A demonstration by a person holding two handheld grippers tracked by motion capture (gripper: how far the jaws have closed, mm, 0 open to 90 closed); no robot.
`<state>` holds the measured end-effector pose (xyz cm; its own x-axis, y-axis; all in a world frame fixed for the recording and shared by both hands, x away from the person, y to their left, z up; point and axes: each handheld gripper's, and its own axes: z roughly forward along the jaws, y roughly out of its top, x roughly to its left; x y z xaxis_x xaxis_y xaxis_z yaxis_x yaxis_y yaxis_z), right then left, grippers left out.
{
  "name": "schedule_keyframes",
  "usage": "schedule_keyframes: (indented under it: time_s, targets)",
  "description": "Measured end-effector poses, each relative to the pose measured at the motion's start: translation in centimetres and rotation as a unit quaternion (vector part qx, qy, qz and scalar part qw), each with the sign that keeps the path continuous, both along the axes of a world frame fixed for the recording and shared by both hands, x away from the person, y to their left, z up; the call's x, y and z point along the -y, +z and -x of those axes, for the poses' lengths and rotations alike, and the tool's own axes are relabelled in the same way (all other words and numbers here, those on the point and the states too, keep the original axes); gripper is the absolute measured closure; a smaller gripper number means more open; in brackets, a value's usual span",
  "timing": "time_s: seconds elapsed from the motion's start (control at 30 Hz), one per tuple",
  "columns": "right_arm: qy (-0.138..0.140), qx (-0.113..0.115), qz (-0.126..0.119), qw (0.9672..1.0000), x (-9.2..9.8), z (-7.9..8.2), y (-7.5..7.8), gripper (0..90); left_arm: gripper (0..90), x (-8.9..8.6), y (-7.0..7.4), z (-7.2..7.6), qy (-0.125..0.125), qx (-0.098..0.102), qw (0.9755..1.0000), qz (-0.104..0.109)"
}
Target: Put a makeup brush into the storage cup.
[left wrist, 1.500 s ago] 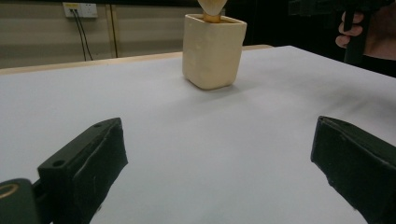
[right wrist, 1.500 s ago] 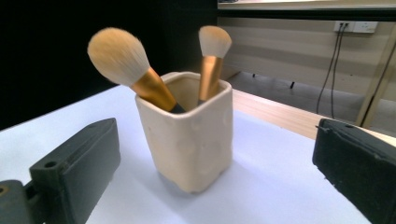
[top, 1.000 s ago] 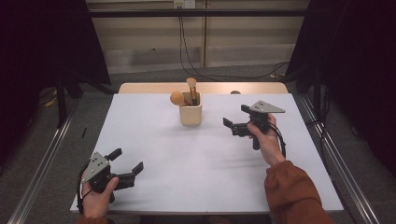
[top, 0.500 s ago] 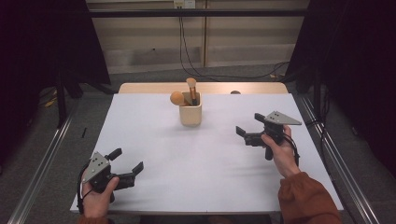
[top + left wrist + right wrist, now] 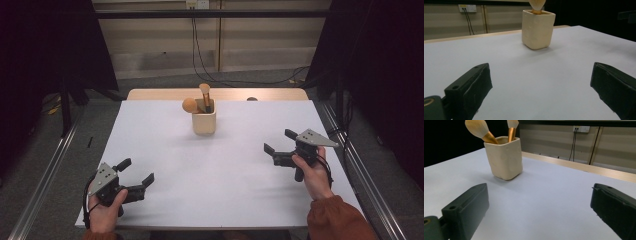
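A cream square cup (image 5: 204,122) stands at the far middle of the white table (image 5: 220,170). Two makeup brushes with gold ferrules rest in it: a round-headed one (image 5: 190,105) leaning left and a narrower one (image 5: 204,91) upright. The cup (image 5: 504,158) and both brush heads appear ahead in the right gripper view; the cup (image 5: 538,29) also sits ahead in the left gripper view. My left gripper (image 5: 136,172) is open near the front left corner, holding nothing. At the right side my right gripper (image 5: 280,141) is open and holding nothing, well away from the cup.
A wooden strip (image 5: 280,94) runs along the table's far edge. Cables (image 5: 200,55) hang down the back wall from a socket. Metal rails (image 5: 45,175) flank the table on both sides.
My right gripper has drawn back from near the cup toward the right and the front of the table. The left gripper has stayed where it was.
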<state>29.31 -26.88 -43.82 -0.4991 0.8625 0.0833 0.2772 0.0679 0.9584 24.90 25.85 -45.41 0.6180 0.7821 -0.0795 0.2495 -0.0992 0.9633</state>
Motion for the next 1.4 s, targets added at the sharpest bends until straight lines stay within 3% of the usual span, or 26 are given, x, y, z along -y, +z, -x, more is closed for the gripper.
schedule_keyframes:
  time_s: [0.33, 0.4, 0.5, 0.67, 1.03, 1.4]
  targets:
    - [-0.013, -0.001, -0.005, 0.9999, 0.9, 2.6, -0.8, 1.0, 3.4, 0.0, 0.0, 0.2, 0.004, -0.001, 1.0, -0.001]
    - [-0.019, 0.004, 0.007, 0.9998, 1.2, 3.2, -0.9, 0.7, 3.4, 0.1, 0.1, 0.4, 0.001, -0.002, 1.0, -0.001]
    - [-0.031, 0.001, 0.003, 0.9995, 1.9, 4.1, -1.3, 0.5, 3.5, 0.2, 0.1, 0.6, 0.0, -0.001, 1.0, -0.001]
    - [-0.029, -0.008, 0.001, 0.9995, 2.3, 5.4, -1.9, 0.7, 3.4, 0.1, 0.1, 0.8, 0.004, 0.001, 1.0, -0.005]
    - [-0.045, 0.002, -0.005, 0.999, 2.7, 8.4, -2.1, 0.0, 3.4, -0.3, 0.2, 1.8, 0.006, -0.002, 1.0, 0.004]
    - [-0.045, -0.018, -0.024, 0.9986, 2.9, 8.2, -2.4, 0.0, 3.6, -0.1, 0.1, 1.1, 0.006, -0.003, 1.0, -0.003]
